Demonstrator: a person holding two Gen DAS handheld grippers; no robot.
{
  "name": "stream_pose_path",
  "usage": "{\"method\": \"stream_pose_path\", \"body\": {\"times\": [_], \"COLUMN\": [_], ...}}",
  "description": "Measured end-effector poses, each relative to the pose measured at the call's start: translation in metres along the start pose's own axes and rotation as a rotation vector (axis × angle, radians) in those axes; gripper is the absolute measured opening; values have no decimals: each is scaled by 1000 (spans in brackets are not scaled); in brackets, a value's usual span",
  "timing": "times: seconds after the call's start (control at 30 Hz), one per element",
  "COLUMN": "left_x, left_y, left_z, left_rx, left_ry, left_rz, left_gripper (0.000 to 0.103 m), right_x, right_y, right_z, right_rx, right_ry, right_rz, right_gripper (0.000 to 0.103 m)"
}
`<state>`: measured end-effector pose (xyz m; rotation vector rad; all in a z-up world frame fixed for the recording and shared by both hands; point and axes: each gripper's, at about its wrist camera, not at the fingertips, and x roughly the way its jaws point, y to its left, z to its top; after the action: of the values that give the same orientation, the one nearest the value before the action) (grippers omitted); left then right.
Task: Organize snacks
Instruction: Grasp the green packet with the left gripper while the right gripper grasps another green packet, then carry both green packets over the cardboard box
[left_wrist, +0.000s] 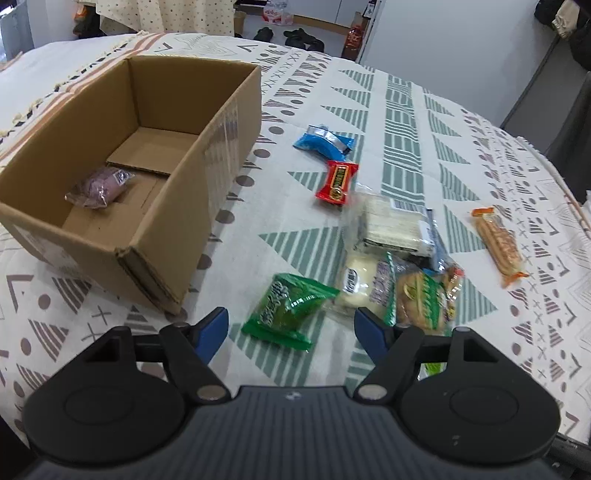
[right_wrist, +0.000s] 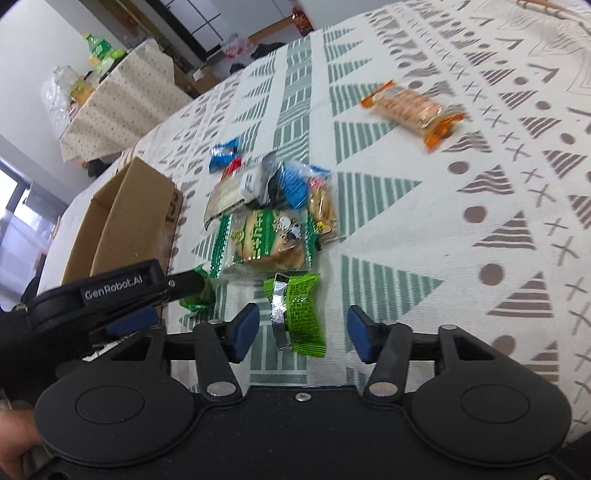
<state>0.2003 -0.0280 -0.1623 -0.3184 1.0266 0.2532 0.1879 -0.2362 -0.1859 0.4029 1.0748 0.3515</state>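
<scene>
Snacks lie on a patterned tablecloth (left_wrist: 406, 110) beside an open cardboard box (left_wrist: 229, 122) that holds a purple wrapped snack (left_wrist: 99, 186). My left gripper (left_wrist: 291, 328) is open, low over a dark green packet (left_wrist: 288, 312); its blue pads stand on either side without touching the packet. My right gripper (right_wrist: 301, 332) is open too, with a light green packet (right_wrist: 301, 314) lying between its pads, clear of both. In the right wrist view the left gripper's finger (right_wrist: 184, 282) reaches the dark green packet (right_wrist: 197, 293) beside the box (right_wrist: 125, 218).
A pile holds a white wafer pack (left_wrist: 391, 225), a white bun (left_wrist: 356, 286) and a green-striped biscuit pack (left_wrist: 424, 299). A blue packet (left_wrist: 323, 140), a red packet (left_wrist: 337, 181) and an orange bar (left_wrist: 498, 245) lie apart. The table edge curves at the right.
</scene>
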Motion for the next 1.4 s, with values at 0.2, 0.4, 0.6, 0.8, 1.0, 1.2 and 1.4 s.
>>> {"method": "stream_pose_path", "body": {"times": [0.2, 0.4, 0.6, 0.8, 1.0, 1.2, 1.4], "left_x": [18, 32, 39, 33, 11, -12, -35], "left_y": [-4, -7, -10, -6, -3, 2, 7], "left_z": [5, 6, 3, 3, 5, 4, 3], "left_rx": [2, 13, 23, 12, 0, -19, -15], "left_ry": [25, 39, 62, 55, -2, -53, -117], "left_rz": [24, 47, 48, 56, 33, -5, -51], "left_gripper": [68, 65, 40, 31, 29, 28, 28], "right_x": [19, 34, 38, 29, 5, -18, -41], "right_y": [3, 6, 11, 12, 14, 27, 46], "right_z": [6, 7, 8, 6, 4, 0, 1], "right_rx": [-25, -38, -60, -61, -50, -74, -108], "right_ry": [36, 71, 66, 62, 6, -44, -102], "right_rz": [0, -5, -28, -58, -76, -81, -102], "right_gripper": [39, 39, 30, 29, 29, 28, 28]}}
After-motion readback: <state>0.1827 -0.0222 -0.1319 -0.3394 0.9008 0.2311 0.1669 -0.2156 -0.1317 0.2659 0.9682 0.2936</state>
